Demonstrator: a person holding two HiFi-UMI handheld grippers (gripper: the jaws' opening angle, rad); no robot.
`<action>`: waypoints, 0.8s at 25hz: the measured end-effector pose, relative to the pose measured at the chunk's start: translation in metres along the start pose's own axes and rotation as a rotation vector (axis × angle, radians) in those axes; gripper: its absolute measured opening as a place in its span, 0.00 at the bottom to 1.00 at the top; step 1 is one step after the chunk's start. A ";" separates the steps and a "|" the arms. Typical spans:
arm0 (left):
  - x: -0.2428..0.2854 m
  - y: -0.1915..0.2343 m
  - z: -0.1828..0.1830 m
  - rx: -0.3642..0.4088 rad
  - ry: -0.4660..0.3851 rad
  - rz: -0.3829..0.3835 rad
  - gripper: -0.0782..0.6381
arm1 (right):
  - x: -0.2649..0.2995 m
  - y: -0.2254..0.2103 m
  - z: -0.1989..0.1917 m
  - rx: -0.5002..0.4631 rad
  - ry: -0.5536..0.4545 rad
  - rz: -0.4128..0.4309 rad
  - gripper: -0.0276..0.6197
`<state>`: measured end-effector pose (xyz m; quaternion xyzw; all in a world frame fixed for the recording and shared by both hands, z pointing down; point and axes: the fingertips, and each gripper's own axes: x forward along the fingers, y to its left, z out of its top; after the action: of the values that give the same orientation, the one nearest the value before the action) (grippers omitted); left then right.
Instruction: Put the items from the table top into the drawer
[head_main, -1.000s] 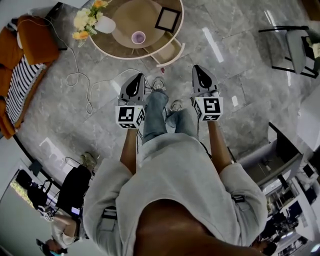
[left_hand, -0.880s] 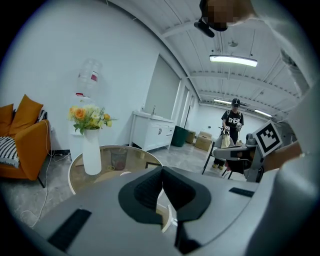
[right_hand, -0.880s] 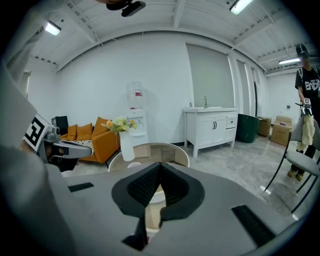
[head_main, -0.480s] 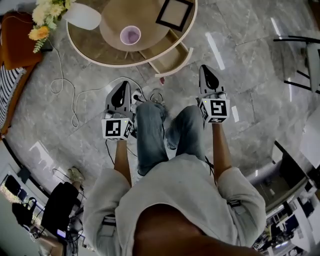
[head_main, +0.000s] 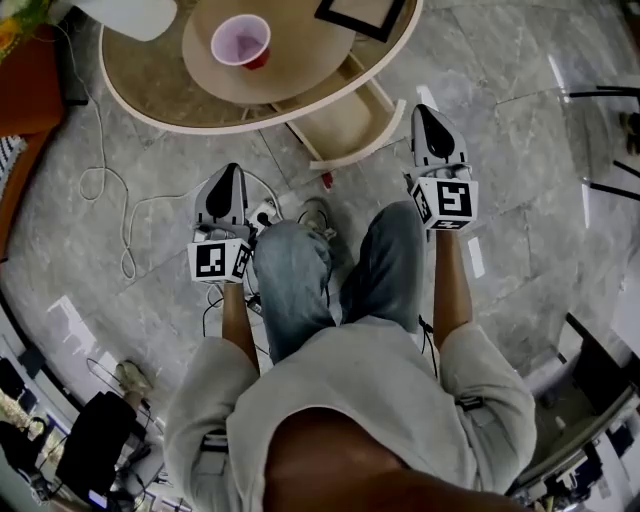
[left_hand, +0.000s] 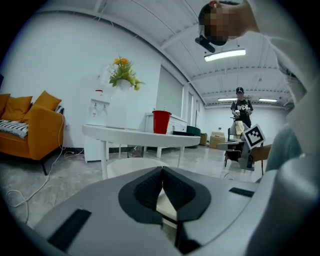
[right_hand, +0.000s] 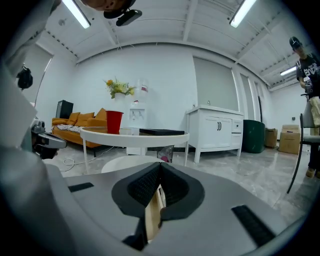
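Both grippers sit low, 1 each side of the jeans (head_main: 300, 290), pinching nothing. left gripper (left_hand: 161, 171): fingers (left_hand: 145, 189) pressed together at the tips, as its own view shows. right gripper (right_hand: 160, 166): same, fingers (right_hand: 172, 187) closed tip to tip. Head view has both pointing at the bench (head_main: 150, 108), not touching it.

Head view only:
- 1 white cable (head_main: 100, 185) looping over the floor (head_main: 520, 160).
- What looks like a power strip (head_main: 262, 213) just beside the left gripper.
- 1 drawer (head_main: 345, 118) seen from above, pulled out toward the person. Its curved white front runs lower left to upper right, and its right end is near the right gripper.

The gripper views see the bench side-on, so the drawer's inside doesn't show there.

On the bench:
- 1 red cup (head_main: 240, 42), upright, mouth up, near the middle.
- 1 black picture frame (head_main: 365, 14), lying flat right of the cup, clipped by the top edge.
- 1 white vase (head_main: 130, 14) at left.

Right gripper view shows the frame edge-on as a thin dark slab. Left gripper view shows the cup plus the right gripper's marker cube (left_hand: 254, 135).

Gripper views only: yellow flowers (right_hand: 119, 88), orange sofa (left_hand: 30, 125), white cabinet (right_hand: 217, 132), 1 person (left_hand: 242, 107) standing far back.
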<state>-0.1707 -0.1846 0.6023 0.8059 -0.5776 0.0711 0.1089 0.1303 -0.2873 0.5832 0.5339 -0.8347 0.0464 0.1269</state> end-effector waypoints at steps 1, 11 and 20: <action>0.000 0.004 -0.006 0.001 -0.012 0.014 0.13 | 0.003 0.001 -0.002 -0.010 -0.019 0.006 0.08; -0.030 0.015 0.009 0.013 -0.101 0.131 0.13 | -0.015 0.015 0.033 -0.073 -0.131 0.080 0.08; -0.076 0.028 0.033 0.036 -0.127 0.250 0.13 | 0.003 0.069 0.109 -0.220 -0.232 0.252 0.08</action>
<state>-0.2221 -0.1317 0.5548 0.7324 -0.6778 0.0434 0.0479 0.0488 -0.2836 0.4835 0.4100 -0.9039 -0.0913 0.0806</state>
